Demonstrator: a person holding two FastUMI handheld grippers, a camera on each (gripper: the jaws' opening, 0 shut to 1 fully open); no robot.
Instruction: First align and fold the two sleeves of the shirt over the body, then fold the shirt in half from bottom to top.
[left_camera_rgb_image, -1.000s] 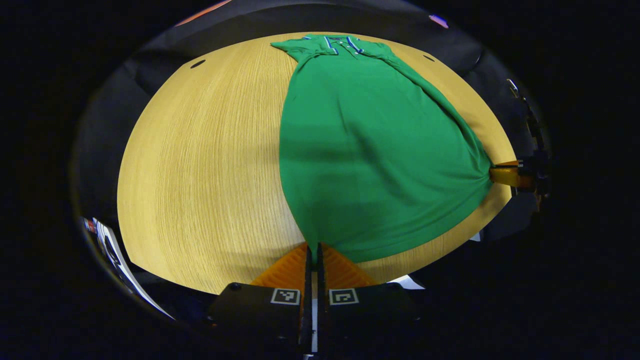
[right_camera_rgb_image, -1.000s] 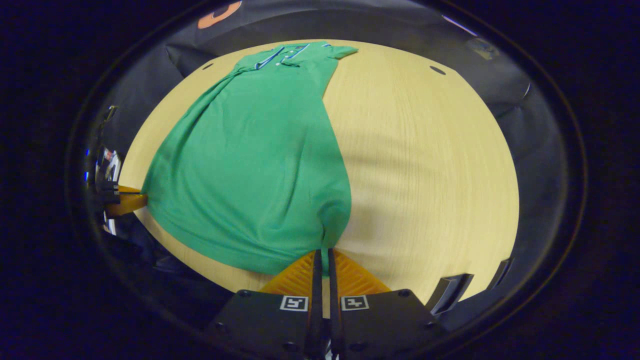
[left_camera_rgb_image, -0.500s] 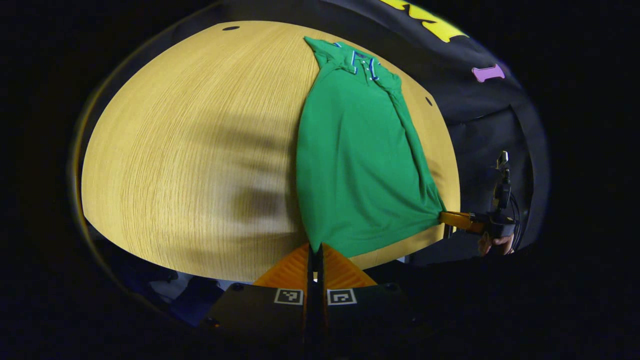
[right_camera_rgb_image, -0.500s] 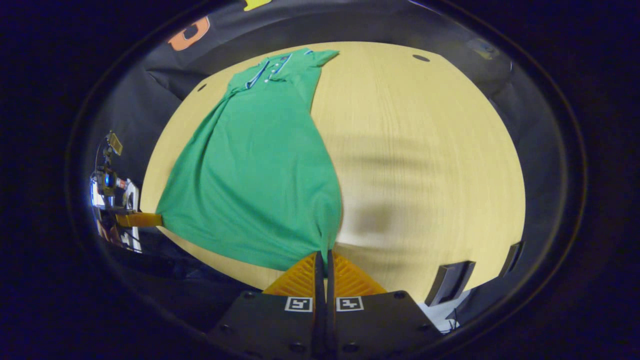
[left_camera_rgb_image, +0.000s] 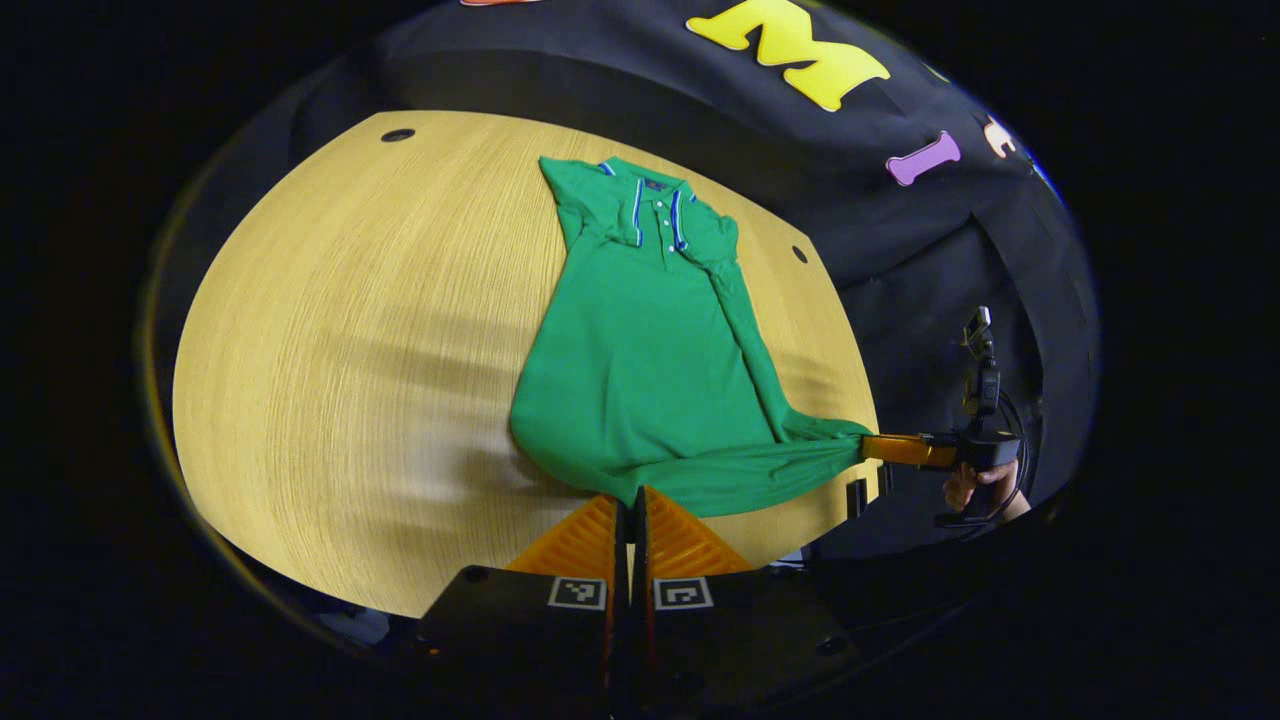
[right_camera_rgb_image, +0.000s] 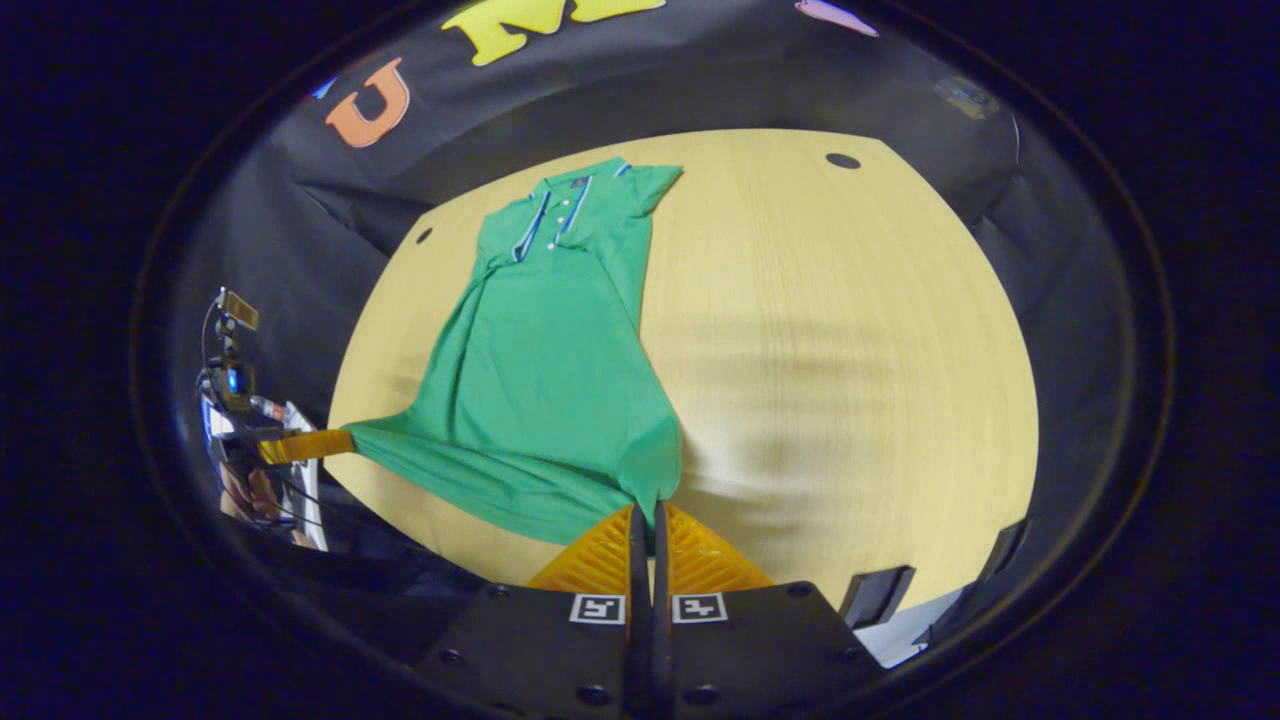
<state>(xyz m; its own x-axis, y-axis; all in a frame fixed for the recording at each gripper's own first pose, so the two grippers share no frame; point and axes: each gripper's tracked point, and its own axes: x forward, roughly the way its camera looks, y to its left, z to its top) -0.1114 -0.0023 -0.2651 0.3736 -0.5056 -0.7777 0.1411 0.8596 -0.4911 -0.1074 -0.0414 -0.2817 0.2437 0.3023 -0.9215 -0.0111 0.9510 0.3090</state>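
Left gripper view has the left gripper (left_camera_rgb_image: 630, 510) clamped down on one bottom corner of the green shirt (left_camera_rgb_image: 640, 370), fingers pinched tight with fabric coming straight out between them. Over on the right side of that same view you can see the right gripper (left_camera_rgb_image: 880, 448) holding the other bottom corner, with a hand (left_camera_rgb_image: 975, 487) wrapped around its handle.

Right gripper view is basically the mirror: right gripper (right_camera_rgb_image: 647, 520) closed on its hem corner, and the left gripper (right_camera_rgb_image: 330, 443) off to the side pinching the far one.

So where's the shirt? Collar end lies flat on the wooden table (left_camera_rgb_image: 350, 350), up near the booth wall, buttons facing up. The bottom hem looks lifted and stretched between the two grippers, which is why the lower part gets that pulled, pointy look at each corner. The sleeves seem already tucked over the body, since the shirt reads as a narrow strip with no sleeves sticking out sideways.

My guess is this is the bottom-to-top fold in progress. Grabbing both corners keeps the hem taut and level so it can travel toward the collar without bunching. Uneven tension would probably skew the fold, so both hands need to move together.
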